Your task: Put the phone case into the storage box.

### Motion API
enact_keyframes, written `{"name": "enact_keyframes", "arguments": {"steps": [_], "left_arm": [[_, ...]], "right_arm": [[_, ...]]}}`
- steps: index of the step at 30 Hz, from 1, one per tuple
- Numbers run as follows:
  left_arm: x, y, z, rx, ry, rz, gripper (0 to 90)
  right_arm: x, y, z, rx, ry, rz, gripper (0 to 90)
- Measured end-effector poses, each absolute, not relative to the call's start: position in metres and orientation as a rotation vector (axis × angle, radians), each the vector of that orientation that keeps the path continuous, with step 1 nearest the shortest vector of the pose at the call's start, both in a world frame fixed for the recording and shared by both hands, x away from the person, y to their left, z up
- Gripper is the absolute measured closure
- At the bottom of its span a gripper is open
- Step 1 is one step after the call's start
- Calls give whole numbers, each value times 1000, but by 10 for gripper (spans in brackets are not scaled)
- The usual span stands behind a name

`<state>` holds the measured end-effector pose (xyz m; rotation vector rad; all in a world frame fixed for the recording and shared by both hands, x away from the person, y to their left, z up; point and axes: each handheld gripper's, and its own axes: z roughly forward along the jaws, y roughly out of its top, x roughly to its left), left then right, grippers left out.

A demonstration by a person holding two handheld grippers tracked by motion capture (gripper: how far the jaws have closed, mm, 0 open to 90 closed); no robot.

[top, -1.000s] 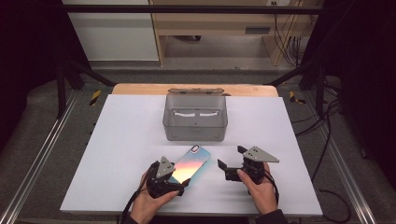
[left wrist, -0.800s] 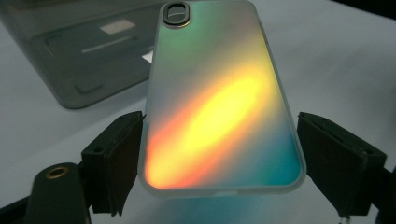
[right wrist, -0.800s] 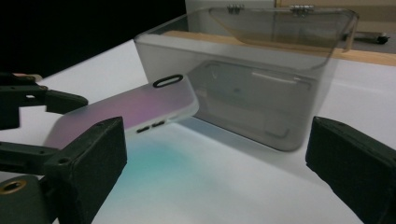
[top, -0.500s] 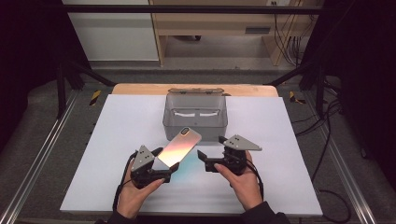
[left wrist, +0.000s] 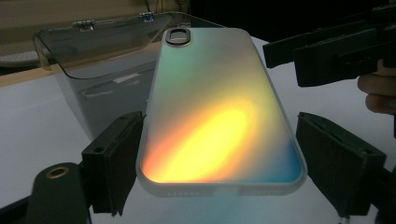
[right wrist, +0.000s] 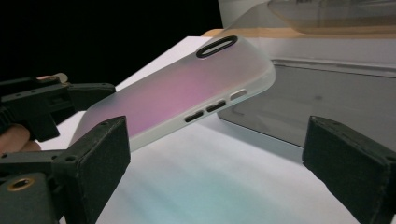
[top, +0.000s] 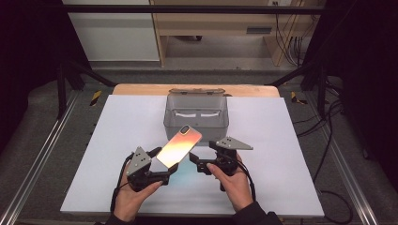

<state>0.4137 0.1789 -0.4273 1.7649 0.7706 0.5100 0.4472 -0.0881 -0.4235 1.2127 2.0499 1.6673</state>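
An iridescent phone case, orange to blue with a frosted rim, is held tilted up above the white table. My left gripper is shut on its lower end. In the left gripper view both jaws press the long edges of the case, camera cutout at the far end. My right gripper stands open just right of the case, pointing at it. In the right gripper view the case hangs ahead of its wide jaws, side buttons showing, with nothing between them.
A clear grey plastic box with its lid open stands behind the case at the table's middle. The white tabletop stretches to either side. A wooden board edge runs along the back.
The left hand has lifted the case and moved left, tipping its far end up. The right gripper has moved left and closer to the case.
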Motion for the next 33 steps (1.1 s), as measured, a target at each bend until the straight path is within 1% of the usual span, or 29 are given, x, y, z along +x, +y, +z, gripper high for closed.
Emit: {"name": "enact_keyframes", "arguments": {"steps": [1,10,18,22,24,28,29,30,31,32,33], "left_arm": [[413,179,-427,1762,767,514,172],[410,177,-422,1755,744,522,172],[408,175,-421,1750,731,523,172],[408,176,-420,1740,730,519,172],[408,176,-420,1738,730,515,172],[409,175,-422,1750,728,507,171],[410,175,-424,1758,730,501,171],[410,175,-424,1758,730,501,171],[411,175,-426,1761,733,494,171],[411,175,-426,1761,733,494,171],[413,175,-428,1764,738,490,171]], "right_arm": [[448,-86,-422,1212,2053,1687,101],[451,-79,-418,1224,2056,1740,112],[455,-75,-414,1224,2067,1772,176],[458,-75,-410,1242,2066,1790,252],[459,-76,-409,1241,2067,1792,267],[461,-76,-405,1246,2062,1803,340],[461,-77,-403,1243,2062,1804,383],[461,-77,-403,1243,2062,1804,383],[461,-77,-400,1245,2064,1805,423],[461,-77,-400,1245,2064,1805,423],[462,-77,-399,1245,2062,1816,467]]}}
